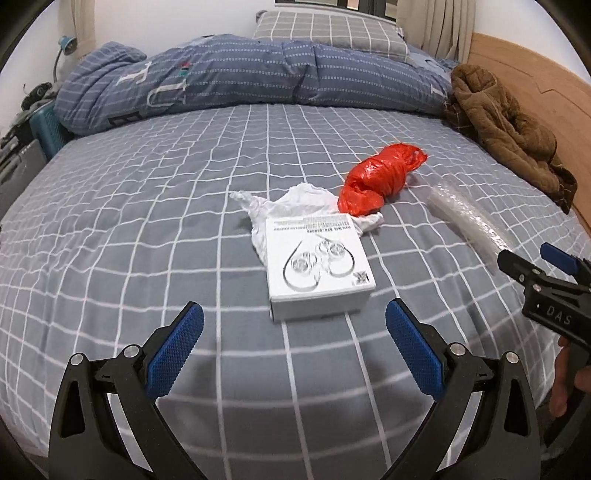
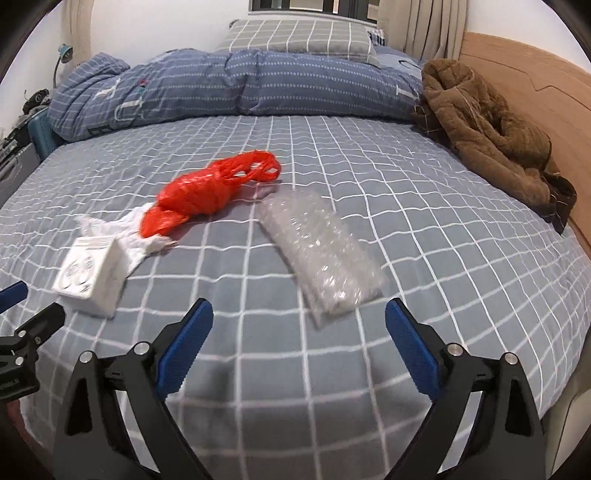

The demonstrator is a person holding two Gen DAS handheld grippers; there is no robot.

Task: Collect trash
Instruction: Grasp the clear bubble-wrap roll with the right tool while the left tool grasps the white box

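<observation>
On the grey checked bed [image 1: 147, 229] lie a white cardboard box [image 1: 317, 266], a crumpled white tissue [image 1: 295, 206] under its far edge, a knotted red plastic bag [image 1: 376, 177] and a strip of clear bubble wrap [image 2: 321, 247]. My left gripper [image 1: 293, 321] is open, just short of the box, with nothing between its blue pads. My right gripper [image 2: 299, 319] is open too, its tips flanking the near end of the bubble wrap without touching it. The box [image 2: 92, 275] and red bag [image 2: 207, 192] lie to its left.
A rolled blue quilt [image 1: 240, 77] and a checked pillow [image 1: 325, 29] lie across the far side of the bed. A brown fleece garment [image 2: 491, 136] is heaped against the wooden headboard [image 2: 546, 96] at the right. A teal crate [image 1: 44, 125] stands off the bed's left side.
</observation>
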